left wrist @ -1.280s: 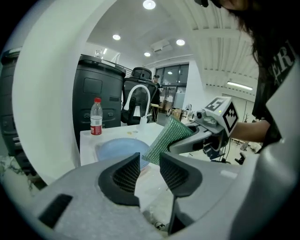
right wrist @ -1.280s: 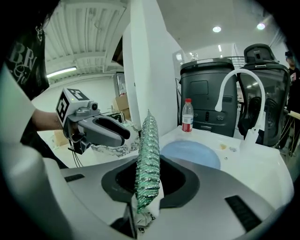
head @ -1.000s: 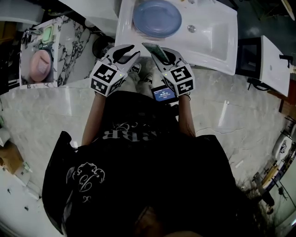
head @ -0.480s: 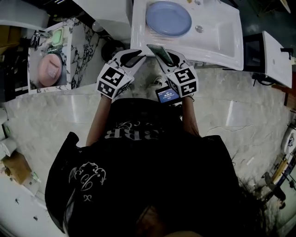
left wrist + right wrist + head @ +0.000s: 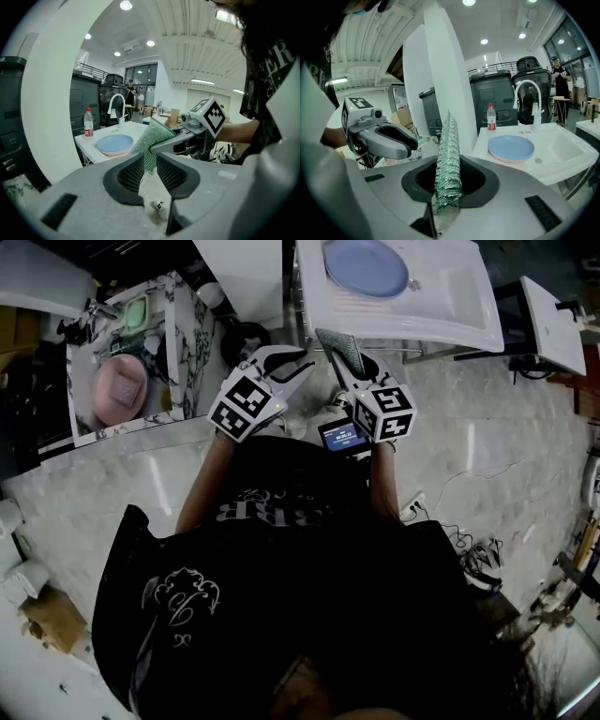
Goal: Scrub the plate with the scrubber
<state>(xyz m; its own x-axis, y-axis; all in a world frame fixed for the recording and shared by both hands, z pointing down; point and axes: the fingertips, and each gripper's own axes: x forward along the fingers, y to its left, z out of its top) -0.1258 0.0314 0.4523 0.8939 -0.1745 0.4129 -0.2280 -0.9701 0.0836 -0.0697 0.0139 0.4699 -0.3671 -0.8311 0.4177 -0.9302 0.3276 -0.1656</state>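
A light blue plate (image 5: 366, 266) lies in the white sink (image 5: 450, 320) at the top of the head view. My right gripper (image 5: 339, 352) is shut on a green mesh scrubber (image 5: 447, 154), which stands upright between its jaws. The scrubber (image 5: 336, 345) points toward the sink's near edge. My left gripper (image 5: 292, 364) hangs beside it on the left, shut with nothing between its pads. The left gripper view shows the scrubber (image 5: 152, 139) just past my jaws and the plate (image 5: 115, 143) beyond. Both grippers are short of the sink, over the floor.
A red-capped bottle (image 5: 491, 117) and a curved faucet (image 5: 527, 98) stand behind the plate (image 5: 511, 147). A marble counter (image 5: 178, 343) at the left carries a pink dish (image 5: 120, 390). A white column (image 5: 440, 89) rises left of the sink. A lit phone screen (image 5: 343, 435) sits under the right gripper.
Both grippers have travelled sideways together with the person, so the sink and plate have slid to the upper right of the head view. The left jaws stand closer together than a second ago.
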